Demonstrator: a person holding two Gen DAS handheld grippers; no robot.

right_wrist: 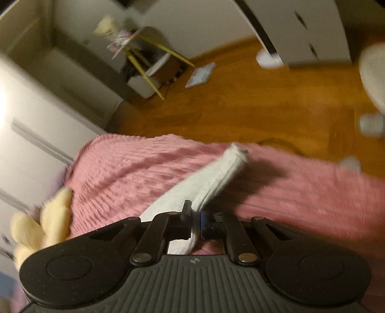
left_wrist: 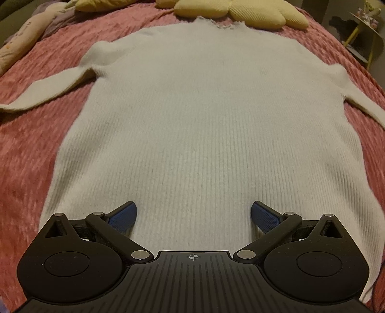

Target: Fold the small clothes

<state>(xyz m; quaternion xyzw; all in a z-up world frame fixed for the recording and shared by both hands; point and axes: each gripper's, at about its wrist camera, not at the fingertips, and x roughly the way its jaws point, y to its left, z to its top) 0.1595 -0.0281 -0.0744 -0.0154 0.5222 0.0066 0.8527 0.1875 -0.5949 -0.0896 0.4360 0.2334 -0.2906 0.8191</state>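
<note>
A white ribbed knit sweater (left_wrist: 207, 125) lies flat on a pink blanket (left_wrist: 36, 149), collar far from me, left sleeve (left_wrist: 45, 91) spread out to the side. My left gripper (left_wrist: 193, 214) is open and empty, hovering over the sweater's lower hem area. In the right wrist view, my right gripper (right_wrist: 196, 222) is shut on the sweater's right sleeve (right_wrist: 204, 178), which is lifted off the pink blanket (right_wrist: 134, 168); its cuff (right_wrist: 238, 154) points away toward the bed edge.
Yellow cushions (left_wrist: 240, 12) lie beyond the collar, and one (right_wrist: 41, 226) shows at left in the right wrist view. A long plush toy (left_wrist: 26, 36) lies far left. A yellow-legged side table (right_wrist: 144, 60) and white cabinets (right_wrist: 300, 29) stand on the wooden floor (right_wrist: 252, 103) beyond the bed.
</note>
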